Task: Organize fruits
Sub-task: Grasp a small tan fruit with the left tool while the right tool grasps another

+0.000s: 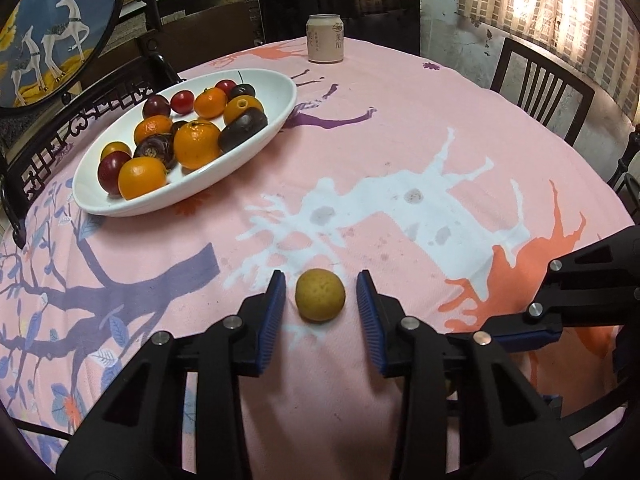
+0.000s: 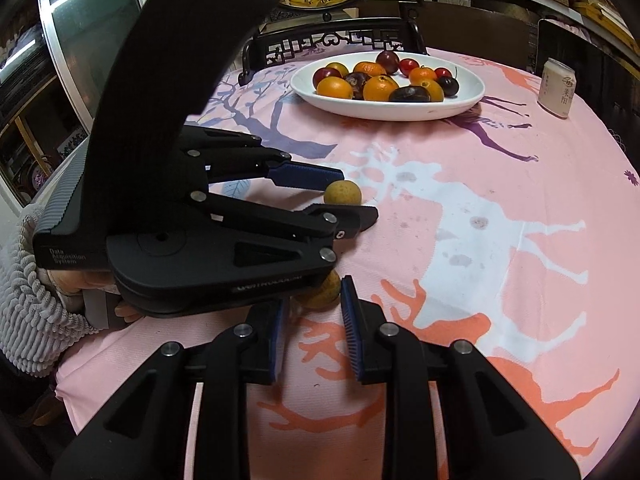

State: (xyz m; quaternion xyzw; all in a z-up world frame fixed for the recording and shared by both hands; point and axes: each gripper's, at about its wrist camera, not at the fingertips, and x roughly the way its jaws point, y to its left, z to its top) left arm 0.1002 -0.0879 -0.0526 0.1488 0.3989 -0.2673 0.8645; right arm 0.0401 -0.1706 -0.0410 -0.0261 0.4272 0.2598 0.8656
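A small yellow-brown fruit lies on the pink tablecloth between the open fingers of my left gripper, not touching either pad. It also shows in the right wrist view, between the left gripper's fingers. A second yellow-brown fruit lies just ahead of my open right gripper, partly hidden under the left gripper's body. A white oval plate at the far left holds several oranges and dark plums; it also shows in the right wrist view.
A pale drink can stands at the table's far side, also seen in the right wrist view. Dark wooden chairs ring the table. A round deer picture stands behind the plate. The right gripper's fingers enter at the right.
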